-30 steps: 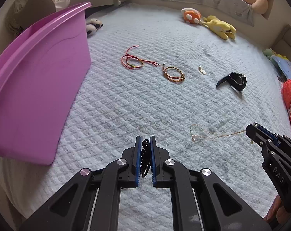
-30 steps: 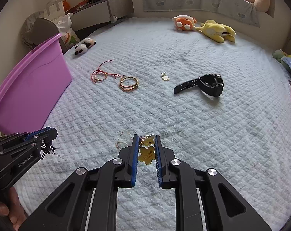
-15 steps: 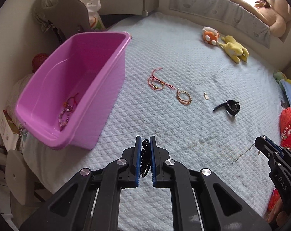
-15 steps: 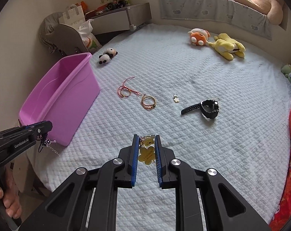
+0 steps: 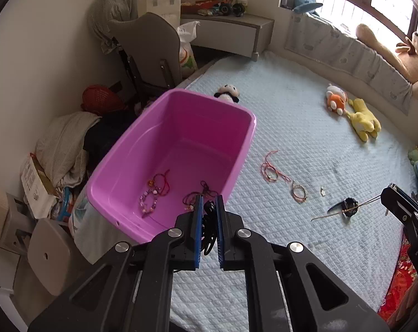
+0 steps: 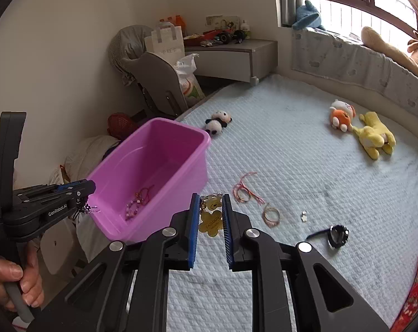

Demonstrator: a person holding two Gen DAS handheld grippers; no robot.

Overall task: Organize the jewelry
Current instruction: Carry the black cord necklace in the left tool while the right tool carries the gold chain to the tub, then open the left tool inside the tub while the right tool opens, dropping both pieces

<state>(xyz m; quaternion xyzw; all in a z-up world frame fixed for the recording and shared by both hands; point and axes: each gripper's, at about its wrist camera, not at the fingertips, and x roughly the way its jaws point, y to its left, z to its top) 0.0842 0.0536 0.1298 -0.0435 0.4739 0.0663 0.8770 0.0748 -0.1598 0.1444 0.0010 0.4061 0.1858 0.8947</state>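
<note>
My left gripper point(image 5: 208, 213) is shut on a black cord piece point(image 5: 209, 221), held high over the near end of the pink bin point(image 5: 244, 144). It also shows in the right wrist view point(image 6: 83, 191), with a small chain hanging from it. My right gripper point(image 6: 211, 210) is shut on a gold flower charm necklace point(image 6: 209, 222), above the bed. Its chain dangles in the left wrist view point(image 5: 355, 209). Several bracelets point(image 5: 153, 191) lie in the bin. A red string bracelet point(image 5: 271, 170), an orange bracelet point(image 5: 298, 192), a small charm point(image 5: 322, 191) and a black watch point(image 5: 347, 206) lie on the bed.
The bin point(image 6: 203, 144) stands at the bed's left edge. A panda toy point(image 6: 218, 123), an orange toy point(image 6: 341, 114) and a yellow toy point(image 6: 374, 135) lie further back. A grey chair point(image 5: 150, 55), bags and clothes stand beside the bed.
Both grippers have risen high above the bed with their items. The left one has moved towards the bin, so that its inside now shows.
</note>
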